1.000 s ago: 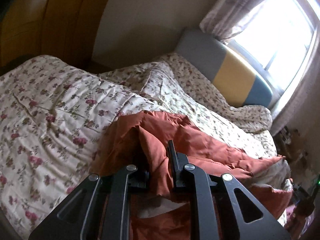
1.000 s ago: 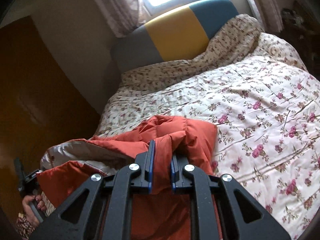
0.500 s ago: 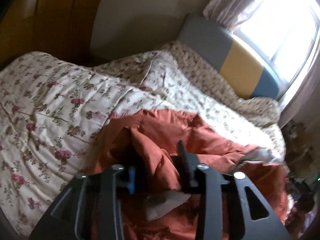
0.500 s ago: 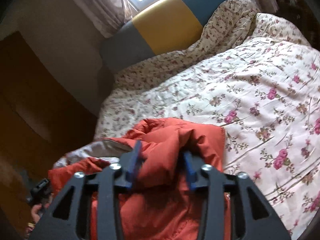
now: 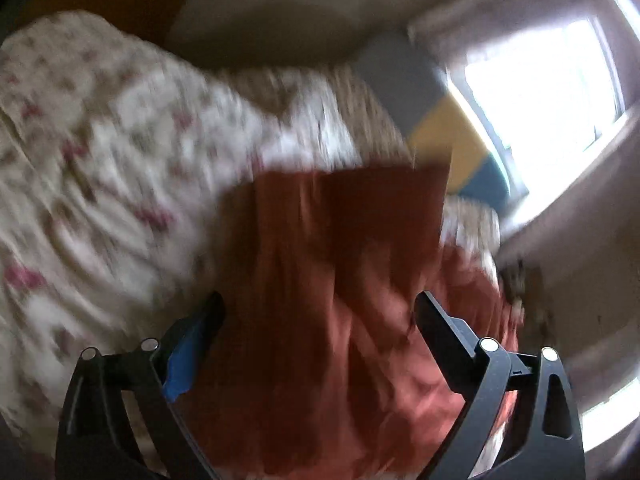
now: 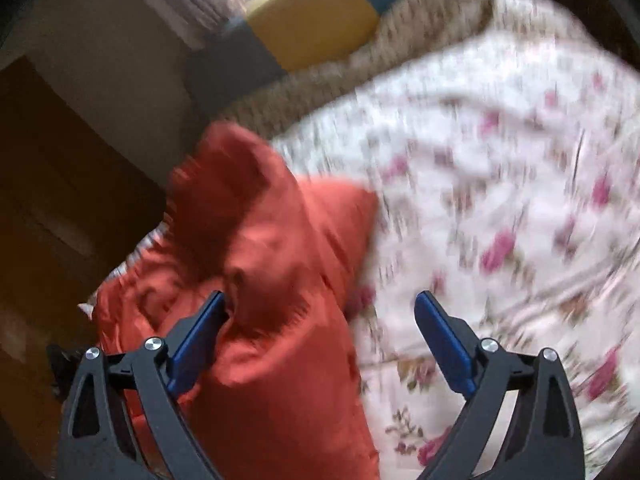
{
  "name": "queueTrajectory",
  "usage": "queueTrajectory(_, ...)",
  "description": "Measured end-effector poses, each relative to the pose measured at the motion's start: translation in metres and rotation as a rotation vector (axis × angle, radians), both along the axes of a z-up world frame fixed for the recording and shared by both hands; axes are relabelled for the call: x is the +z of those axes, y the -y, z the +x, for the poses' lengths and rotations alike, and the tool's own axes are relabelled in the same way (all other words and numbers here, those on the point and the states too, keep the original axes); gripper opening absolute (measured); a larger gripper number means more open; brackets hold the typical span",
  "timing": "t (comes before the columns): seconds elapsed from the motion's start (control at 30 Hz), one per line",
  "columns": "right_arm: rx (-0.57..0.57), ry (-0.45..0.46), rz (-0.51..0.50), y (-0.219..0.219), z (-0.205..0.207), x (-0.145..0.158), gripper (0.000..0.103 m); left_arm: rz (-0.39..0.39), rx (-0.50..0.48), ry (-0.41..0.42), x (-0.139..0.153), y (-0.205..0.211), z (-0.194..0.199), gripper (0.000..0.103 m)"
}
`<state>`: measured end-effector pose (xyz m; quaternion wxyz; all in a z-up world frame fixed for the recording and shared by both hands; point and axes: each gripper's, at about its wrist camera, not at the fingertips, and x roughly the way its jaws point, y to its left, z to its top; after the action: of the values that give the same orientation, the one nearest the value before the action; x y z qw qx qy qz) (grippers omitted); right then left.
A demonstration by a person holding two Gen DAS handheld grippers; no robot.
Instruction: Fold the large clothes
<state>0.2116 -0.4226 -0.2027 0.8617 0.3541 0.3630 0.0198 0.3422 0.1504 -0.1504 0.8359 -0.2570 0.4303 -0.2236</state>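
A rust-orange padded garment (image 5: 340, 300) lies bunched on a floral bed quilt (image 5: 100, 168). In the left wrist view my left gripper (image 5: 320, 312) is open, its fingers wide apart with the orange cloth lying loose between them. In the right wrist view the garment (image 6: 260, 280) is heaped at the left. My right gripper (image 6: 320, 312) is open; its left finger (image 6: 200, 332) touches the cloth and its right finger hangs over the quilt (image 6: 500, 200). Both views are motion-blurred.
A grey, yellow and blue headboard (image 6: 304, 24) stands behind the bed below a bright window (image 5: 540, 92) with curtains. A dark wooden wardrobe (image 6: 60, 200) is beside the bed. The quilt's edge is piled against the headboard.
Both grippers were shut on folds of the orange garment; both have opened wide and let it go. The garment has dropped onto the quilt, and both cameras are moving.
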Motion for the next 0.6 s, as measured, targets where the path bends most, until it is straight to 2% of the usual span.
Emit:
queueTrajectory(0.07,0.029,-0.004,0.088,0.003,0.004,-0.013,0.094,0.000,-0.048,-0.025,-0.015,0.012,-0.003,0.095)
queueTrajectory(0.17,0.065,0.010,0.190,0.004,0.015,-0.026,0.094,0.020,-0.042,-0.010,-0.023,0.022,-0.002,0.095)
queueTrajectory(0.2,0.070,0.010,0.176,0.002,0.017,-0.026,0.088,0.025,-0.045,-0.010,-0.024,0.024,-0.001,0.093)
queueTrajectory(0.23,0.100,0.015,0.174,-0.003,0.021,-0.024,0.076,0.044,-0.053,-0.011,-0.024,0.028,0.001,0.090)
queueTrajectory(0.27,0.142,0.022,0.217,-0.007,0.025,-0.025,0.061,0.063,-0.065,-0.014,-0.023,0.033,0.001,0.080)
queueTrajectory(0.3,0.143,0.012,0.225,-0.011,0.026,-0.025,0.055,0.072,-0.076,-0.018,-0.023,0.037,0.000,0.068)
queueTrajectory(0.33,0.148,0.019,0.211,-0.014,0.025,-0.023,0.049,0.073,-0.085,-0.018,-0.023,0.035,-0.001,0.063)
queueTrajectory(0.37,0.156,0.028,0.210,-0.016,0.023,-0.022,0.042,0.064,-0.100,-0.015,-0.022,0.037,-0.005,0.050)
queueTrajectory(0.4,0.157,0.034,0.219,-0.016,0.020,-0.022,0.037,0.054,-0.109,-0.017,-0.021,0.037,-0.008,0.043)
queueTrajectory(0.5,0.165,0.042,0.251,-0.018,0.005,-0.020,0.029,0.056,-0.129,-0.012,-0.015,0.038,-0.023,0.034)
queueTrajectory(0.6,0.174,0.043,0.253,-0.013,-0.014,-0.012,0.029,0.050,-0.143,-0.005,-0.008,0.034,-0.044,0.032)
